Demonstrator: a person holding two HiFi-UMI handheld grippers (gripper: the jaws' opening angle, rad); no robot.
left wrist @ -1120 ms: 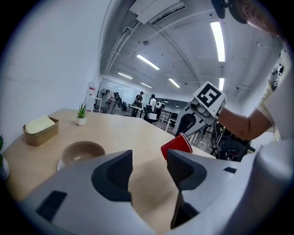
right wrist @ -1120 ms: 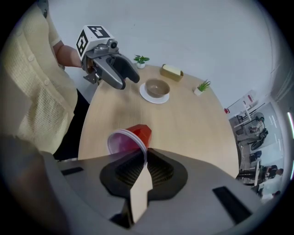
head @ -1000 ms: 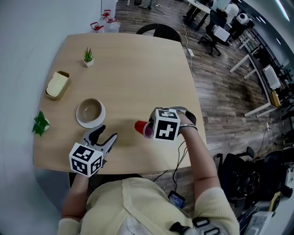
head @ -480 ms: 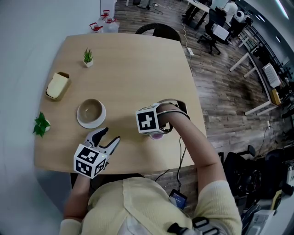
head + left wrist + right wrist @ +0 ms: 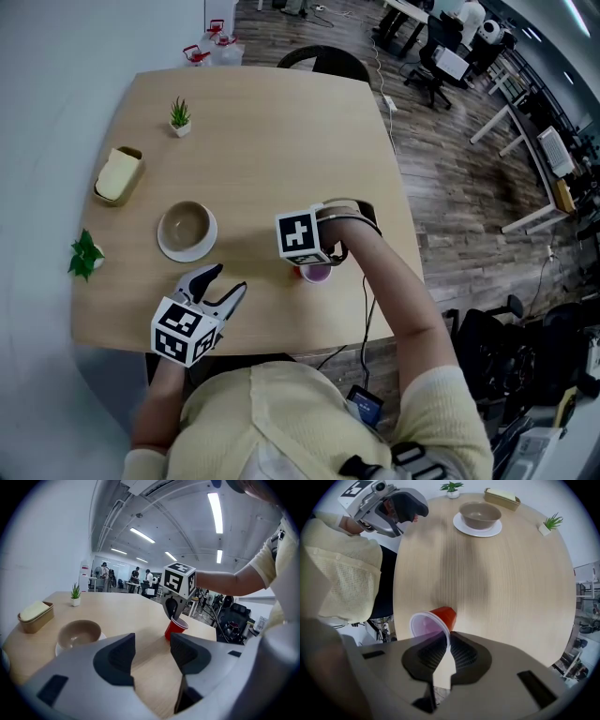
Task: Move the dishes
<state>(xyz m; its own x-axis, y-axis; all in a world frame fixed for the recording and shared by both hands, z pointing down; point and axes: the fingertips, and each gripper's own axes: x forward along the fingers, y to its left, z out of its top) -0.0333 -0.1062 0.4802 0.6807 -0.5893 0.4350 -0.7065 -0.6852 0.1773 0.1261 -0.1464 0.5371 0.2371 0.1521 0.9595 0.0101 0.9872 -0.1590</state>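
I saw a pale wooden table [image 5: 281, 141]. Near its far left corner stood a small plant [image 5: 179, 116] in a white pot. Closer to me lay a tan box [image 5: 117, 174] holding something yellowish. A leafier plant [image 5: 84, 253] sat at the left edge. A black chair [image 5: 326, 62] stood beyond the far side.

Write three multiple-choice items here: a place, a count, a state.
1. The brown bowl sits: A on a white saucer; B in a sink; C on a tray.
2. Small potted plants on the table: A one; B two; C four.
3. The right gripper has its jaws: A wide apart, empty; B pinching the red cup at its rim; C closed on a spoon.
Answers: A, saucer rings the bowl; B, one far, one left; B, rim between closed jaws.
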